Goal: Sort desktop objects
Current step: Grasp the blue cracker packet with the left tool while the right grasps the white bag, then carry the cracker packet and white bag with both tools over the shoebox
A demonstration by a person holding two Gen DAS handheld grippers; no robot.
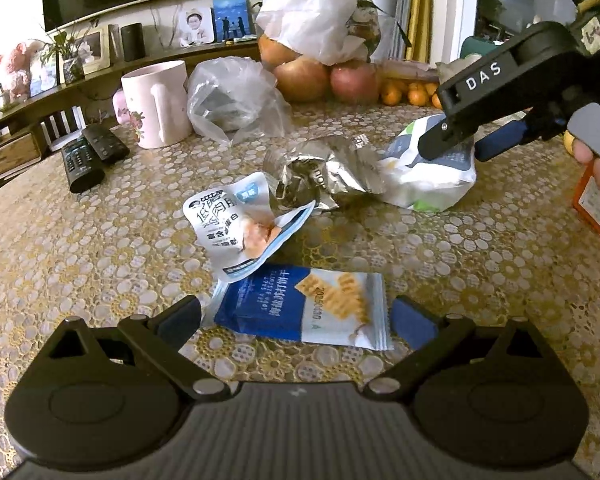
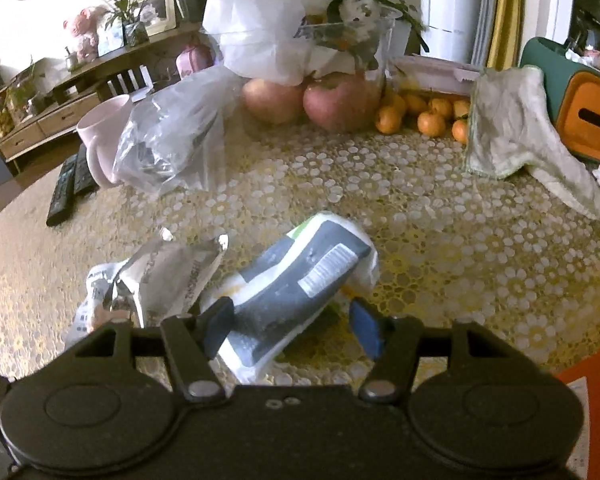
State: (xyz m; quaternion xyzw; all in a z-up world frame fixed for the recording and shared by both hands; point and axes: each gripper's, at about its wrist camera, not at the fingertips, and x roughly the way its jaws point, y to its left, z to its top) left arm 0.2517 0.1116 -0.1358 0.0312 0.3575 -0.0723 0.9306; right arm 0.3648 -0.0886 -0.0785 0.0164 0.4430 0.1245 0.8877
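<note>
Left tongs [image 1: 296, 318]: spread wide and hovering low over the table [image 1: 480, 280] — the blue cracker packet [image 1: 306, 306] is lying flat right between the two blue pads, neither pad clearly touching it.

Right tongs [image 2: 292, 330]: also spread, straddling the near end of the white and grey pouch [image 2: 296, 280]; the left pad is looking like it's right against the pouch, the right pad is sitting apart from it.

White and grey pouch: lying on the table mid-right, tilted, just beside the crumpled silver wrapper [image 1: 324, 172].

Torn white wrapper [image 1: 240, 224]: sitting between the silver one and the cracker packet, its lower edge overlapping the packet's top corner.

Back of the table: pink mug [image 1: 156, 102], clear plastic bag [image 1: 236, 100] leaning beside it, two remotes [image 1: 90, 156] off to the left edge, apples [image 2: 308, 98] and little oranges [image 2: 428, 118] under a white bag [image 1: 312, 4].

Right side: a greyish cloth [image 2: 516, 132] draping off a green and orange box [image 2: 588, 124].
</note>
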